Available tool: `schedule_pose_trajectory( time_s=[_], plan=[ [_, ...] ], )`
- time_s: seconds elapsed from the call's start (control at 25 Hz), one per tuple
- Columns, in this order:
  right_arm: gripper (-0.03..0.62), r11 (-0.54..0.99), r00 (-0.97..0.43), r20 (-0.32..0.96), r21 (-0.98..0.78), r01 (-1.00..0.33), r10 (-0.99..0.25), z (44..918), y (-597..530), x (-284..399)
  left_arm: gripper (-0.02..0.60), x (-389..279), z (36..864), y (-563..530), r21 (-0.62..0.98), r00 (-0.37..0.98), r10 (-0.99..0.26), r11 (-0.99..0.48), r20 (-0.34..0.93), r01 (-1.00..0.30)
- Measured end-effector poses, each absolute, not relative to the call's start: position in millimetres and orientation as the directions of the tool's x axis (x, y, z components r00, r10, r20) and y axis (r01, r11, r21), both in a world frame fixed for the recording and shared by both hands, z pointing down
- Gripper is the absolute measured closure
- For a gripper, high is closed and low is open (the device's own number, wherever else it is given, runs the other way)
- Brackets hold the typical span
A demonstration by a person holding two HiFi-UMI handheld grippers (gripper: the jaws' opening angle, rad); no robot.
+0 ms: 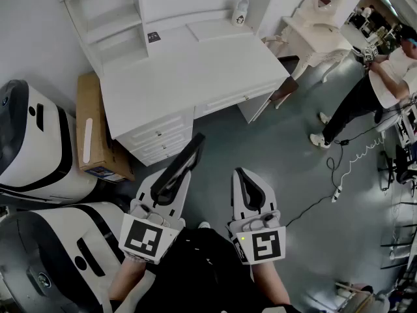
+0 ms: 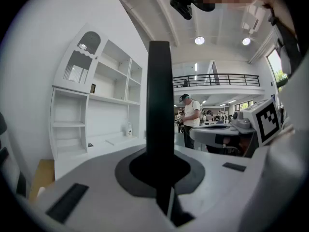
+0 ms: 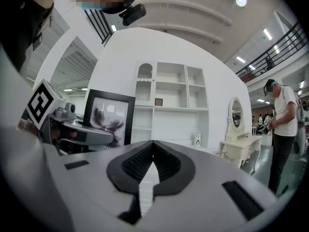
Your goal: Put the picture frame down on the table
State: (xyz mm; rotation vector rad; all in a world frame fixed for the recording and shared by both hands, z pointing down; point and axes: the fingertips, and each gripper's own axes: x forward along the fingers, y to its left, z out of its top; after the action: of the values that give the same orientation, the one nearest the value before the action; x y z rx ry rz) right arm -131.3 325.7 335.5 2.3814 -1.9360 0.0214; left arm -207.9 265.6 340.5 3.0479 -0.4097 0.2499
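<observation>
Picture frame is being carried in the air, short of the white counter and above the grey floor. The left hand-held gripper is holding it: its jaws are almost together, with the pads pressing on the frame's thin body near the lower edge. In the left gripper view the frame is standing edge-on as one black upright bar rising from that gripper. In the right gripper view its face is showing, with a black border around a dark feathery print.

The right hand-held gripper is travelling alongside, just beside the left one. Its jaws are fully together with nothing between them.

1. Step in hand, as I am judging it: transport. The frame is not yet over the counter.
2. The next move is calling for an advance toward the counter's bare front area, keeping away from the small white container at the back and the shelf unit on its left.
3. After that I am expecting to lower the frame until its lower edge is meeting the top, then part the left jaws.

A person is standing well apart to the right, outside the approach path.
</observation>
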Motion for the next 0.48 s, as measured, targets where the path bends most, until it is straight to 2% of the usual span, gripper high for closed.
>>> schedule_pose_trajectory(
  time_s=[0.48],
  plan=[
    [0.592,-0.182,0.184,0.052,0.043,-0.982,-0.982,335.4,330.2,-126.5,0.569,-203.8,340.4,272.5,0.019,0.946,-0.278,-0.958,0.169,-0.285]
  ],
)
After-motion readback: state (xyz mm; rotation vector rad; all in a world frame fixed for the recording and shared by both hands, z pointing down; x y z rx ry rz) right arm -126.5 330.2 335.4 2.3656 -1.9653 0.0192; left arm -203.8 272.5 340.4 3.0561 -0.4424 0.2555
